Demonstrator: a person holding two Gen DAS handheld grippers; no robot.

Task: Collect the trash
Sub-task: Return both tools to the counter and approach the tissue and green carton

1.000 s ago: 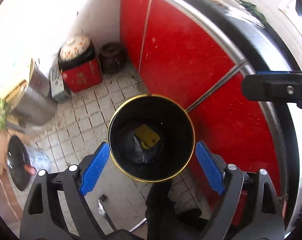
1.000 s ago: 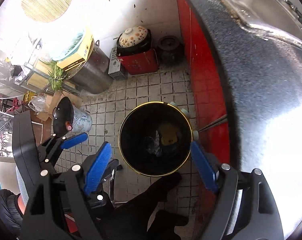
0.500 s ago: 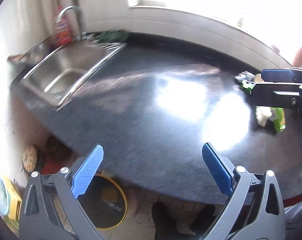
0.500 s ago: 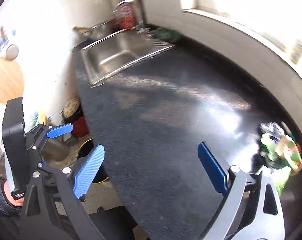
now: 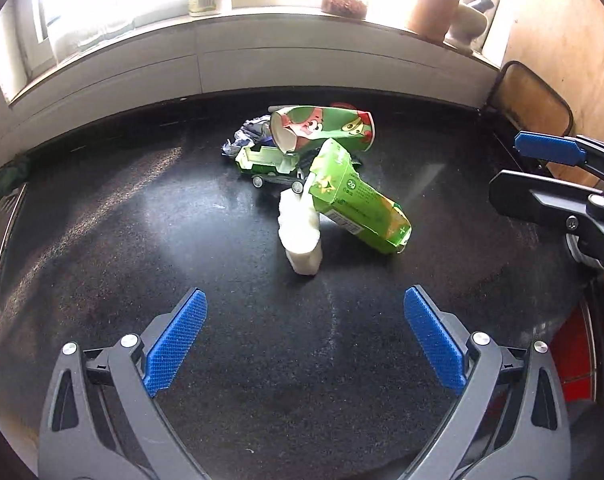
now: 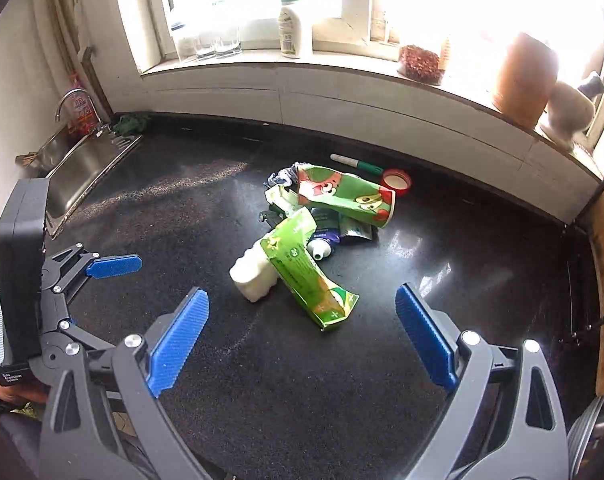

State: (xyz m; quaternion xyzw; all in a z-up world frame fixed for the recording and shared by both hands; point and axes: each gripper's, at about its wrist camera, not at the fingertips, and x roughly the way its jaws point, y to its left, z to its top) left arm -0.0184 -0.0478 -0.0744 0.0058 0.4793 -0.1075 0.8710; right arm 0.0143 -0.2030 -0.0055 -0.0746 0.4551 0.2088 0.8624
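A pile of trash lies on the black counter (image 5: 141, 240). It holds a green carton (image 5: 358, 204) (image 6: 306, 276), a white crumpled bottle (image 5: 299, 224) (image 6: 253, 272), a green and red paper cup (image 5: 326, 128) (image 6: 342, 196), a small green tray (image 5: 263, 160) and dark wrappers. My left gripper (image 5: 306, 344) is open and empty, short of the white bottle. My right gripper (image 6: 302, 340) is open and empty, just short of the carton. Each gripper shows at the edge of the other's view.
A steel sink (image 6: 73, 172) with a tap sits at the counter's left end. A pen (image 6: 356, 164) and a red lid (image 6: 396, 182) lie behind the pile. Bottles, glasses and jars stand on the windowsill (image 6: 342, 64). A board (image 5: 530, 120) leans at the right.
Both grippers have swung up from over the black bin on the floor, across the counter, to face the trash pile. Both stay open and empty.
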